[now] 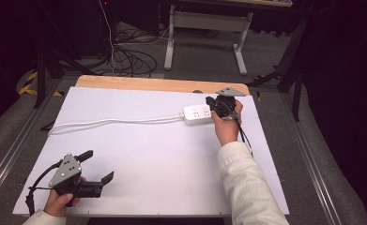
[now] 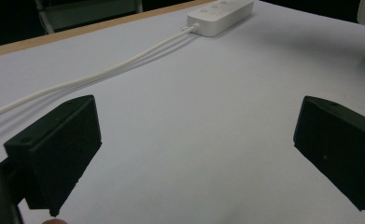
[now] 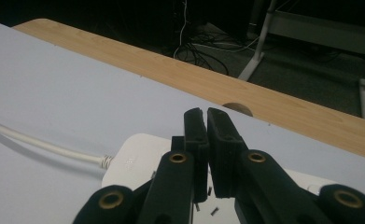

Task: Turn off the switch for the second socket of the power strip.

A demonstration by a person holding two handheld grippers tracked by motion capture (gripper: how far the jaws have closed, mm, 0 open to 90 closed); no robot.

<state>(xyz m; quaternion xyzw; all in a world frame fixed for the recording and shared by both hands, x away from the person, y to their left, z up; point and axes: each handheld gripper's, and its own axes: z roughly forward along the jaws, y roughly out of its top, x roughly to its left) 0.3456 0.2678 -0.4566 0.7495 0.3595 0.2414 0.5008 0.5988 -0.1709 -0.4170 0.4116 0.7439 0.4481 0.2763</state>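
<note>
Here we see a big white table with a wooden strip along its far edge. It is flat and bare, so there is lots of room to work.

A white power strip lies flat just under the tip of our right gripper. Its long white cord runs away from that gripper, across the table toward the left side. The strip sits far from us, so our right arm has to reach out to it.

In the right gripper view, the jaws are pressed together with nothing that we can see between them. They hang right over the strip's top, maybe to press something there.

Our left gripper rests low, well away from the strip. Its jaws are spread wide and hold nothing. We think it is just waiting.
</note>
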